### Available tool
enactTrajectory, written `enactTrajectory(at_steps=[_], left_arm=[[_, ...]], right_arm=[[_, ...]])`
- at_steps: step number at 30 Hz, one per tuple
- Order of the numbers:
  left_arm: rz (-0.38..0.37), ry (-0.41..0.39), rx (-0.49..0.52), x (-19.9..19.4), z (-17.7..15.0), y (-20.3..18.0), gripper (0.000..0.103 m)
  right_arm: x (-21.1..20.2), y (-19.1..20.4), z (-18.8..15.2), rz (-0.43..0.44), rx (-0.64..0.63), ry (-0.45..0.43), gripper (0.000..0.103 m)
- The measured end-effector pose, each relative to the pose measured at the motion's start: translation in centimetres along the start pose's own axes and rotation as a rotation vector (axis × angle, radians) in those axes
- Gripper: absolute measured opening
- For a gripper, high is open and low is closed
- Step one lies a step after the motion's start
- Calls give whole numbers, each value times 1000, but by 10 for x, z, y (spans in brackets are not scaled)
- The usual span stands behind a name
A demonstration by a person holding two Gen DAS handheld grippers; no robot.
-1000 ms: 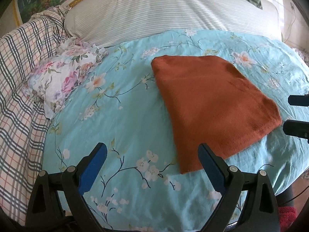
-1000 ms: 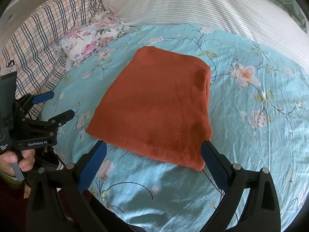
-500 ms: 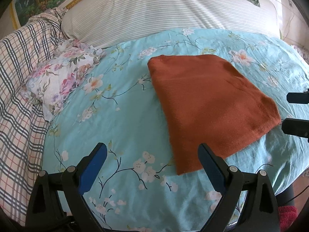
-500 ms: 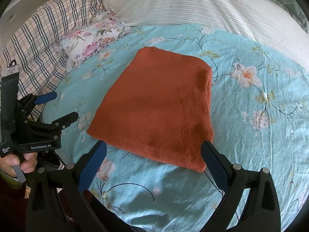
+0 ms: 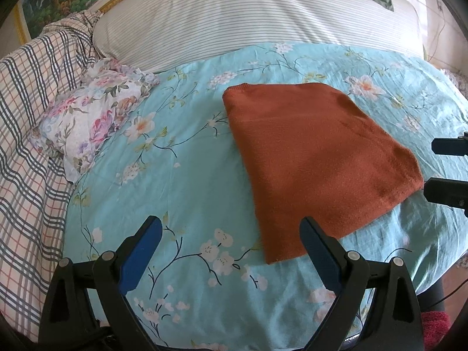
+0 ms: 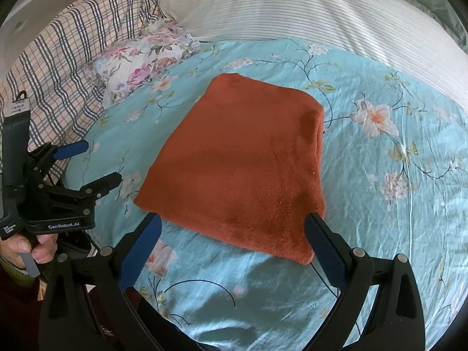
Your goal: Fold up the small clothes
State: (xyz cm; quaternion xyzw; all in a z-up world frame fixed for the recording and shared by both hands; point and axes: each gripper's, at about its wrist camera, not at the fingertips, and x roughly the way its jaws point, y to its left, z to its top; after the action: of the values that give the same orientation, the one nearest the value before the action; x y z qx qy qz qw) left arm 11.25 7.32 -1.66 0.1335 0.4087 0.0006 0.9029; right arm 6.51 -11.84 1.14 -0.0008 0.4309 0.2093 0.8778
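A rust-orange garment (image 5: 316, 158) (image 6: 245, 169) lies folded into a flat rectangle on the turquoise floral sheet (image 5: 187, 175) (image 6: 380, 204). My left gripper (image 5: 231, 248) is open above the sheet, just short of the garment's near left corner, holding nothing. It also shows at the left edge of the right wrist view, left gripper (image 6: 87, 163), held by a hand (image 6: 32, 248). My right gripper (image 6: 232, 242) is open over the garment's near edge, empty. Its fingertips (image 5: 447, 146) show at the right edge of the left wrist view, beside the garment's right corner.
A small floral pillow (image 5: 90, 117) (image 6: 146, 58) lies left of the garment. A plaid blanket (image 5: 26, 146) (image 6: 64, 67) covers the far left. A large striped pillow (image 5: 248, 17) (image 6: 292, 8) spans the back. The bed edge runs near my grippers.
Both grippers have drifted slightly; the garment sits a little lower and nearer in the right wrist view. The garment has not been touched and both grippers stay open.
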Motion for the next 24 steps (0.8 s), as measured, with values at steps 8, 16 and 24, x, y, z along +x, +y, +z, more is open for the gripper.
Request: enactTrajectory(at_steps=[8,16,24], left_arm=[[-2,-3,-1,-2,0,1,95],[-3,-4,-3,-2,1,2,96],[-4,-4,-2,-2,1,3,96]], right_arm=[[0,0,2,2,-9,2,98],[3,3,1,2,-11,8,98],[3,3,1,3,-11,7,98]])
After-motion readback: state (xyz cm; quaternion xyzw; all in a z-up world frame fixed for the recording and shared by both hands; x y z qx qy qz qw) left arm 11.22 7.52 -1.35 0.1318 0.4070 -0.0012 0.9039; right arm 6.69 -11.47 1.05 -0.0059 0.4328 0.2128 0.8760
